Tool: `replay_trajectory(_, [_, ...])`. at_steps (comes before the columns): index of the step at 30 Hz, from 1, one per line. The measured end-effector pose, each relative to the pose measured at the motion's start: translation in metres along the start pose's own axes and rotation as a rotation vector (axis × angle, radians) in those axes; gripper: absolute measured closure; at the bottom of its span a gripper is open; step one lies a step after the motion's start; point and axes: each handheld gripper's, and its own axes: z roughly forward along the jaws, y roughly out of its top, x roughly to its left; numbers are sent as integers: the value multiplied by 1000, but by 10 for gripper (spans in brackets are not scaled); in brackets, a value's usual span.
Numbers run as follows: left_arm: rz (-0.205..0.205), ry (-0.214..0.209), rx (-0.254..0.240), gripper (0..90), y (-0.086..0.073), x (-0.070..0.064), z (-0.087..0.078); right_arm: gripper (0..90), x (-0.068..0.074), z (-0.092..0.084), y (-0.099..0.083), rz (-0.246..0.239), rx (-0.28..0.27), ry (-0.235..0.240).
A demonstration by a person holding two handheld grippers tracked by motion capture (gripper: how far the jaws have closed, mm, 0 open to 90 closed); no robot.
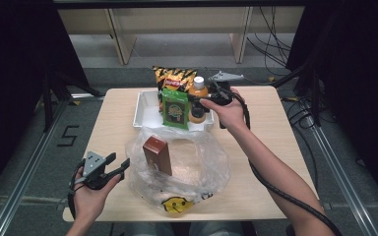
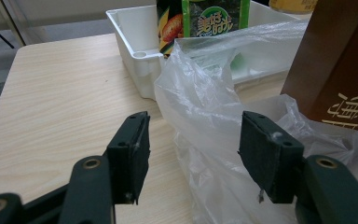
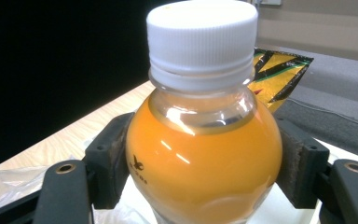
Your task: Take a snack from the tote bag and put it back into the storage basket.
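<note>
An orange juice bottle with a white cap stands in the white tray at the back of the table. My right gripper reaches in from the right, its jaws spread on either side of the bottle, pads close beside its round shoulder. Near the table's front left, my left gripper is open. Between its jaws lies the loose rim of a clear plastic bag, which the pads do not press. A brown carton stands upright inside the bag.
A green snack packet leans upright in the tray next to the bottle. A yellow-and-black crisp bag stands behind them. The bag's front edge bears a yellow smiley print. Bare wood lies left of the tray.
</note>
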Motion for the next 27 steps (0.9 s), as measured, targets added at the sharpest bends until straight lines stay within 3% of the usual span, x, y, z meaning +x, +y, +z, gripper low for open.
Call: replay_trajectory(27, [-2,2,1,424,0,0,0,309,-18,23,-13,1,52,-45])
